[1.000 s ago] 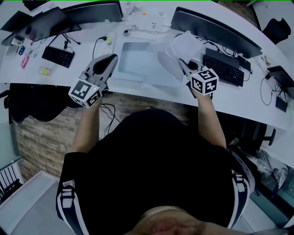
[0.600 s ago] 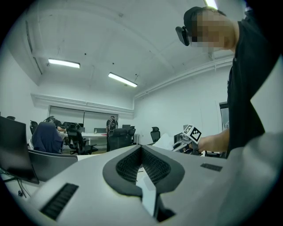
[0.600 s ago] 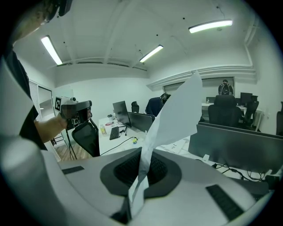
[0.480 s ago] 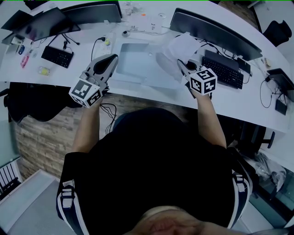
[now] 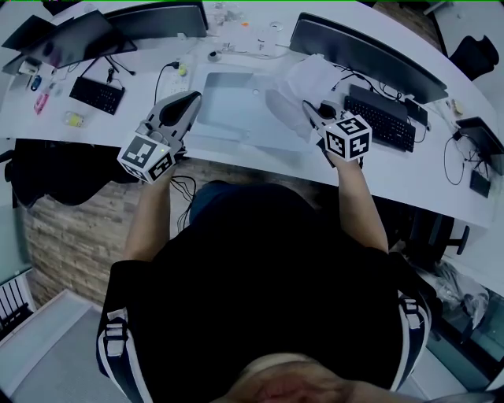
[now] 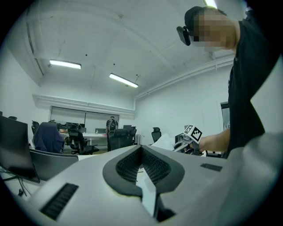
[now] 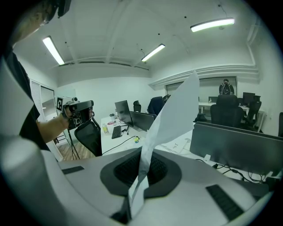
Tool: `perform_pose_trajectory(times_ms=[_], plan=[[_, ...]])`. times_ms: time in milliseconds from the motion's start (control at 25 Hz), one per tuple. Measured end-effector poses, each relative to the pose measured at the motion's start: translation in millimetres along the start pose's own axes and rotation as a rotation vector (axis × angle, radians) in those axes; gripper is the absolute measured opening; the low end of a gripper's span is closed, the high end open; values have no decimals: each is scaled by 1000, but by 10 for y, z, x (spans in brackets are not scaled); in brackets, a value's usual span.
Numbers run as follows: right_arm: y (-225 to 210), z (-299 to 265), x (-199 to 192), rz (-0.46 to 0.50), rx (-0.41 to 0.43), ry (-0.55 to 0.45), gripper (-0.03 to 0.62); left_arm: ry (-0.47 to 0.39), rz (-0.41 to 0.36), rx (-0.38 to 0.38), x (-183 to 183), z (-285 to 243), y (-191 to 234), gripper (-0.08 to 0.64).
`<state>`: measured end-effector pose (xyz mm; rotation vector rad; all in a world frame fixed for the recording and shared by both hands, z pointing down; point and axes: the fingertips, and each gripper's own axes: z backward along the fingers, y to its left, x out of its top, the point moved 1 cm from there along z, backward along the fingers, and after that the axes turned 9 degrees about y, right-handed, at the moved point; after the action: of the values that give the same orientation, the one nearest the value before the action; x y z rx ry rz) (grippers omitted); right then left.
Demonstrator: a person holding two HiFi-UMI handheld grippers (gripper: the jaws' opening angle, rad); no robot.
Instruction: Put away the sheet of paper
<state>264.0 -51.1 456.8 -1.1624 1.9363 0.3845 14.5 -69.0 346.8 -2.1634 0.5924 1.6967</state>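
Observation:
The white sheet of paper (image 5: 303, 79) hangs in the air over the desk, pinched at its near edge by my right gripper (image 5: 313, 112). In the right gripper view the sheet (image 7: 177, 110) rises out from between the closed pads of the right gripper (image 7: 143, 170) and curls up to the right. My left gripper (image 5: 190, 99) is held over the desk's front edge, left of a pale flat tray (image 5: 228, 102). In its own view the left gripper (image 6: 141, 156) is shut, nothing between the pads. The right gripper (image 6: 190, 134) and the sheet (image 6: 164, 141) show there too.
The curved white desk (image 5: 409, 169) carries a dark monitor (image 5: 370, 55) and keyboard (image 5: 390, 118) at right. Another monitor (image 5: 161, 20) and a keyboard (image 5: 96, 94) stand at left, with cables and small items along the back. The person's body fills the near foreground.
The right gripper has carried the sheet slightly left and farther over the desk. The left gripper has stayed where it was.

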Motion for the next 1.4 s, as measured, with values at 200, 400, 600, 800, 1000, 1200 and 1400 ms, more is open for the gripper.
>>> perform_pose_trajectory(times_ms=[200, 400, 600, 800, 1000, 1200, 1400], plan=[[40, -7, -24, 2, 7, 4, 14, -1, -3, 11, -3, 100, -10, 21], [150, -74, -11, 19, 18, 15, 14, -1, 11, 30, -45, 207, 53, 21], [228, -189, -8, 17, 34, 31, 14, 3, 25, 28, -110, 243, 134, 21], [278, -240, -14, 4, 36, 44, 14, 17, 31, 21, -160, 279, 266, 21], [251, -273, -41, -25, 26, 55, 14, 9, 30, 16, -128, 269, 417, 21], [284, -320, -100, -52, 22, 66, 14, 11, 27, -6, -160, 237, 507, 21], [292, -393, -105, -63, 23, 77, 14, 10, 27, -8, -165, 231, 634, 21]])
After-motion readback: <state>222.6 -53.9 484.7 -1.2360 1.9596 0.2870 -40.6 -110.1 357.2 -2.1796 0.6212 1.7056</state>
